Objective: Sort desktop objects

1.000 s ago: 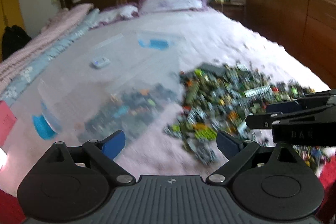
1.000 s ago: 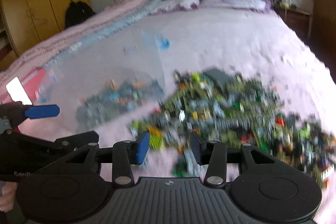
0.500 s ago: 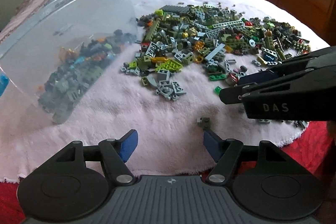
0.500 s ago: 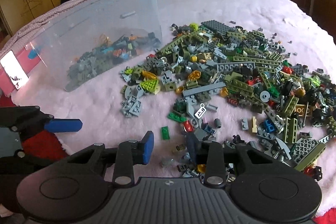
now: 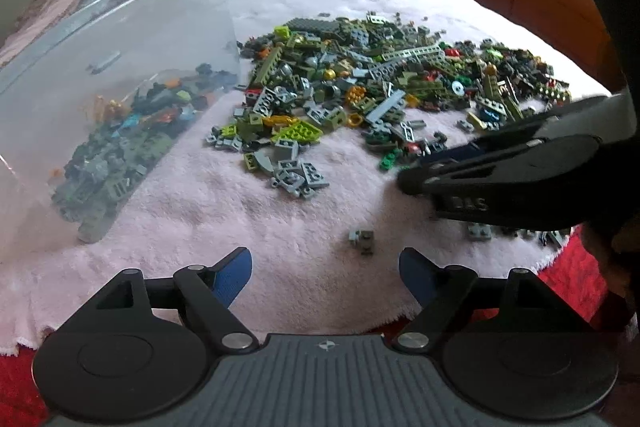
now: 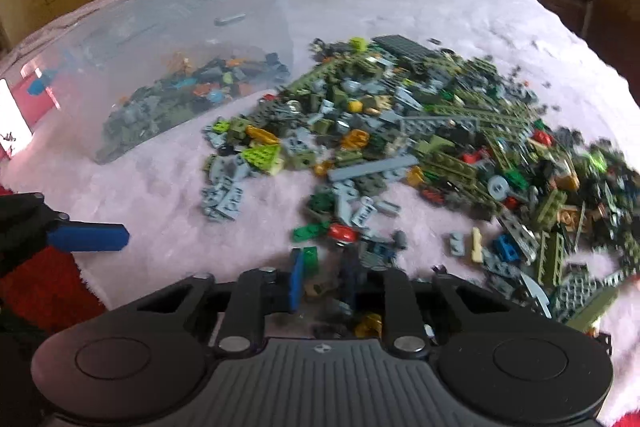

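Right gripper (image 6: 322, 281), jaws narrowed but nothing gripped, hangs over the brick pile's (image 6: 400, 147) near edge, a green plate (image 6: 309, 255) just ahead. Left gripper (image 5: 326, 267) gapes, empty; a lone grey brick (image 5: 363, 239) sits just ahead. Clear bin (image 5: 120, 87) lies far left.

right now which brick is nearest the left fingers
The small grey brick lying alone on the pink blanket, just ahead of the open left gripper. It sits apart from the main pile, which lies farther back.
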The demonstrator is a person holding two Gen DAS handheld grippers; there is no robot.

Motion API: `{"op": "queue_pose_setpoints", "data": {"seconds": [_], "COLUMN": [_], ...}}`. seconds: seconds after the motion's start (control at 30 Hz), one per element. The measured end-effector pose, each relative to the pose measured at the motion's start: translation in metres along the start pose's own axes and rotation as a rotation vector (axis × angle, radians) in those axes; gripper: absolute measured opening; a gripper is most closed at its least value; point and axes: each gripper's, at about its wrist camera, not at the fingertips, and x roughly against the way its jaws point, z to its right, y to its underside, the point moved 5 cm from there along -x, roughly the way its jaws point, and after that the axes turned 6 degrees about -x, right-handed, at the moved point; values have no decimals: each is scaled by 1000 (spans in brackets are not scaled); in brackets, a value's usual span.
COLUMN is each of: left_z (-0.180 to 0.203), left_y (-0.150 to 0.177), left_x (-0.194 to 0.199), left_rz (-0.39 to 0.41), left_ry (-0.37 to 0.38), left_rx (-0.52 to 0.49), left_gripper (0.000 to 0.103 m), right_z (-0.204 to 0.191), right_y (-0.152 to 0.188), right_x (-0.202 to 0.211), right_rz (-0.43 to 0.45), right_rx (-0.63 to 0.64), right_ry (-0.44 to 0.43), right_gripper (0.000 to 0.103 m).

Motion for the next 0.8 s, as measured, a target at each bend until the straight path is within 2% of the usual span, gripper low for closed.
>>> {"op": "queue_pose_setpoints", "data": {"seconds": [0.03,0.1,0.2,0.3,0.37,0.43,0.5,0.67,0.8], "left_z": [0,0,4,9,10,10,8,6,3], "left_y": [-1,-3,-4,-4,-3,-2,2,6,10], "left_x": [-1,-2,-10,-18,-21,-25,-30,-28,-24], "left_rz": [5,13,4,-2,-5,-18,-37,-27,-24], "left_ry": [6,23,59,86,87,84,73,77,83], "left_rx": [1,1,-5,-10,-13,-7,6,9,3], "left_gripper": [70,68,56,54,60,85,96,96,96], "right_z": [1,4,7,8,9,10,10,6,-6], "right_y": [0,1,2,3,4,5,6,5,5], "right_x": [0,1,1,1,0,-1,-2,2,10], "right_rz": [0,-1,0,3,4,5,7,19,24], "right_rx": [-7,-21,-37,-44,-47,-50,-52,-52,-43], "right_ry": [-3,-9,-16,-21,-27,-32,-35,-42,-131], "right_gripper": [18,18,19,19,20,20,20,23,23]}}
